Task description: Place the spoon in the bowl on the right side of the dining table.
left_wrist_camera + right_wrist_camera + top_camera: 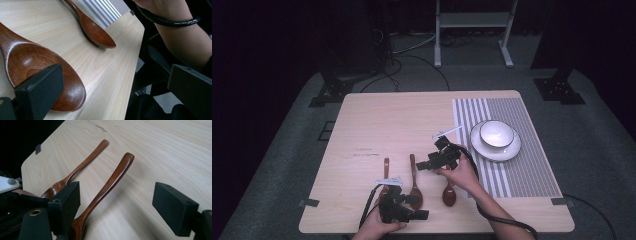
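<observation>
Your right gripper (424,165) stands wide open and empty over the middle spoon's (414,186) handle, at 7 o'clock from the bowl (496,133) — lower it squarely so both jaws straddle the handle before closing. The left gripper (422,215), also open and empty, hovers at that spoon's bowl. The right gripper view shows the handle's taper — the high view does not.

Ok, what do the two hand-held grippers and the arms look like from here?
Both the left gripper and right gripper are black, with blocky black jaws, a pale plate on top and a black cable trailing back. The forearms are bare, no sleeves in view.
</observation>
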